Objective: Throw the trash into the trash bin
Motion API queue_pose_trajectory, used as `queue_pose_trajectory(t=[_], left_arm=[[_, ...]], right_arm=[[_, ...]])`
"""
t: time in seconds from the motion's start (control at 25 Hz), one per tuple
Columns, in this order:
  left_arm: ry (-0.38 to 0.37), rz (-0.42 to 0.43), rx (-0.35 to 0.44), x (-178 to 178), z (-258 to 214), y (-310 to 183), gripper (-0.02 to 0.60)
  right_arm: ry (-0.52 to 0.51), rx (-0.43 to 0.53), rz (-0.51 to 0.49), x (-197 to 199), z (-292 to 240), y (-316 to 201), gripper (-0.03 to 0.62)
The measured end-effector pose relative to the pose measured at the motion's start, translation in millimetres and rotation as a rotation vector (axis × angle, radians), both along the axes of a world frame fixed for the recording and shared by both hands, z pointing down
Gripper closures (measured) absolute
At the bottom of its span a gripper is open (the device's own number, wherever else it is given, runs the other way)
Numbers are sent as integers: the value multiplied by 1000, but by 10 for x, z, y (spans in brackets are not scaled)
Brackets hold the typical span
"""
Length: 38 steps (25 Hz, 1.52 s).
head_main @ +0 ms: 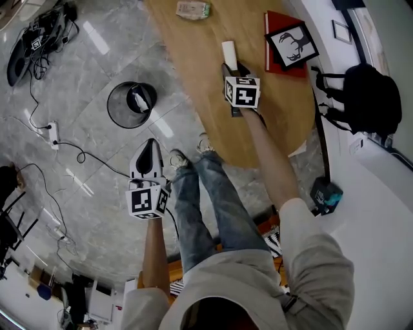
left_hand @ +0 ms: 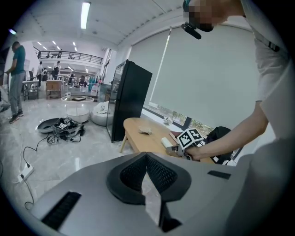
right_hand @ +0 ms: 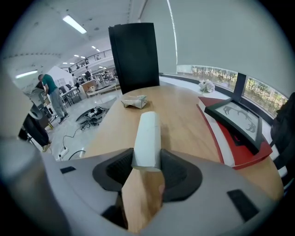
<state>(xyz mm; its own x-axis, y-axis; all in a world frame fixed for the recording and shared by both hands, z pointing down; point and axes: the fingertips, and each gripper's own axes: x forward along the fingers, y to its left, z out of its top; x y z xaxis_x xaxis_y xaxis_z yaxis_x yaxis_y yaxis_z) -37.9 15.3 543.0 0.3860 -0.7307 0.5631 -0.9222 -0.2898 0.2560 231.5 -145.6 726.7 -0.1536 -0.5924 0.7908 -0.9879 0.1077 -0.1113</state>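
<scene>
– Two grippers are recorded. How is the nearer one found?
– The left gripper [left_hand: 146, 159] is held over the floor [left_hand: 69, 152], jaws clenched together on nothing.
– And the trash?
– A white paper roll [right_hand: 147, 133] is laid on the wooden table [right_hand: 184, 120], its near end clasped between the pads of the right gripper [right_hand: 146, 160]. Farther along, a crumpled wad [right_hand: 134, 102] is noted. The black trash bin [head_main: 131, 103] is set on the floor, well apart from the roll.

Light wooden counter [head_main: 206, 97] with a rounded end. Sitting on it: a crumpled wrapper [head_main: 193, 9] at the far end, a white roll [head_main: 229, 51] lying flat, and a red folder [head_main: 279, 18] with a framed deer picture [head_main: 292, 44] on top. The grey marble floor [head_main: 84, 77] has a black trash bin [head_main: 131, 104], a power strip [head_main: 53, 134] and loose cables [head_main: 84, 155].
</scene>
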Motion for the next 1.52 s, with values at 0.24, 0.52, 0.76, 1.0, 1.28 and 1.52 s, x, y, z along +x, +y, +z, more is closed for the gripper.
queue_pose_trajectory(t=[0.24, 0.52, 0.76, 1.0, 1.28, 1.52], left_arm=[[7, -13, 10, -7, -16, -12, 563], [5, -72, 26, -238, -25, 33, 563], [4, -142, 36, -536, -36, 161, 563], [-2, -218, 46, -928, -66, 335, 563], [-19, -316, 51, -1555, -91, 618, 563], [-36, -392, 56, -2115, -98, 847, 563]], right_arm=[[-62, 98, -114, -345, -429, 625, 393], [-124, 121, -188, -672, -827, 1416, 395], [-126, 118, -235, -801, -1033, 1718, 395], [-128, 113, -305, -1141, -1065, 1737, 395], [-147, 119, -391, -1873, -1007, 1636, 395], [-159, 119, -461, -2534, -931, 1572, 395]])
